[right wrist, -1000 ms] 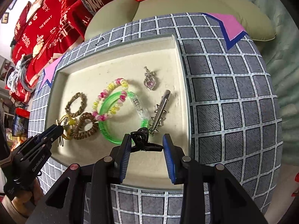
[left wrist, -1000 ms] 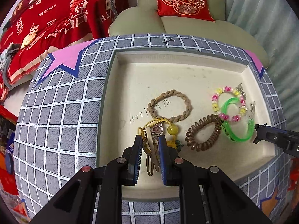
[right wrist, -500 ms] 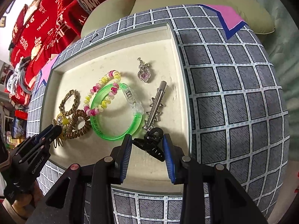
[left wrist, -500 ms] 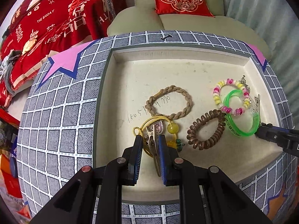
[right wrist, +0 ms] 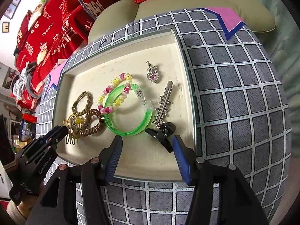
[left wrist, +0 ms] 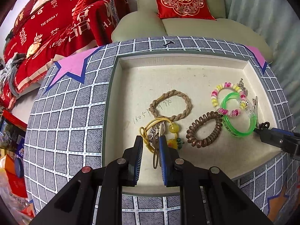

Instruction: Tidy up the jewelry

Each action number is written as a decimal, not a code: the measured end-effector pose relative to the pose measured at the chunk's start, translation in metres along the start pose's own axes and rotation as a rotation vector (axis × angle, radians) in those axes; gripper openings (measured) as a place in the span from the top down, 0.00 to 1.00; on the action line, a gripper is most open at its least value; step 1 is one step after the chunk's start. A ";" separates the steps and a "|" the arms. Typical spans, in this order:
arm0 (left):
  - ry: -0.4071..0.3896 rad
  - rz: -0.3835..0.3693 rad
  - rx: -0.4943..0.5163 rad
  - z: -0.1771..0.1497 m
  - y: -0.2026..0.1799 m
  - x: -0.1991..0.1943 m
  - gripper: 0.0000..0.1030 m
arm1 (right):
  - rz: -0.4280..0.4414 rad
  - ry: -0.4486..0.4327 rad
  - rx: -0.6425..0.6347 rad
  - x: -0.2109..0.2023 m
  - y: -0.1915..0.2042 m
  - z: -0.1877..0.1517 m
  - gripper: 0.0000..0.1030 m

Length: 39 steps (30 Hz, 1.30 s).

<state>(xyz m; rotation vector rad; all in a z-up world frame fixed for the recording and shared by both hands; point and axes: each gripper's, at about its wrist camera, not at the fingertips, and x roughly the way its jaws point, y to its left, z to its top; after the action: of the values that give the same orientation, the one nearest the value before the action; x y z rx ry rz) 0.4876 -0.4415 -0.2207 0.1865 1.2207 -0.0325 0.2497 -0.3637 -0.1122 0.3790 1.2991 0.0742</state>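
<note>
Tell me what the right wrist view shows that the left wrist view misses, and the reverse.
Only the right wrist view shows the heart pendant whole, the full silver clip and the black claw clip lying between the right gripper jaws, which have just been opening.

Only the left wrist view shows the handwritten digits on the tray floor and the left gripper closed on a bronze hairpin.

Both show the tray, green bangle, bead bracelet, coil tie and braided tie.
</note>
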 end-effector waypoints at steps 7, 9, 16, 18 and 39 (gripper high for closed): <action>-0.003 -0.006 -0.002 0.000 0.001 -0.008 0.73 | -0.006 -0.012 0.008 -0.009 0.004 -0.005 0.39; -0.009 -0.011 -0.001 0.000 0.001 -0.011 0.73 | -0.012 -0.013 0.004 -0.010 0.005 -0.006 0.38; -0.008 0.001 -0.012 -0.005 0.004 -0.018 0.00 | -0.067 -0.028 -0.029 -0.015 0.016 -0.009 0.28; -0.050 0.015 -0.019 -0.009 0.006 -0.028 0.00 | -0.071 -0.036 -0.035 -0.017 0.018 -0.009 0.24; 0.001 0.043 -0.011 -0.047 0.009 -0.046 0.00 | -0.103 -0.059 -0.055 -0.023 0.034 -0.038 0.13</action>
<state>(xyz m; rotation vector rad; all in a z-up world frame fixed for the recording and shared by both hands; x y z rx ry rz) 0.4295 -0.4289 -0.1924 0.2027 1.2168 0.0115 0.2124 -0.3291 -0.0884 0.2656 1.2540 0.0117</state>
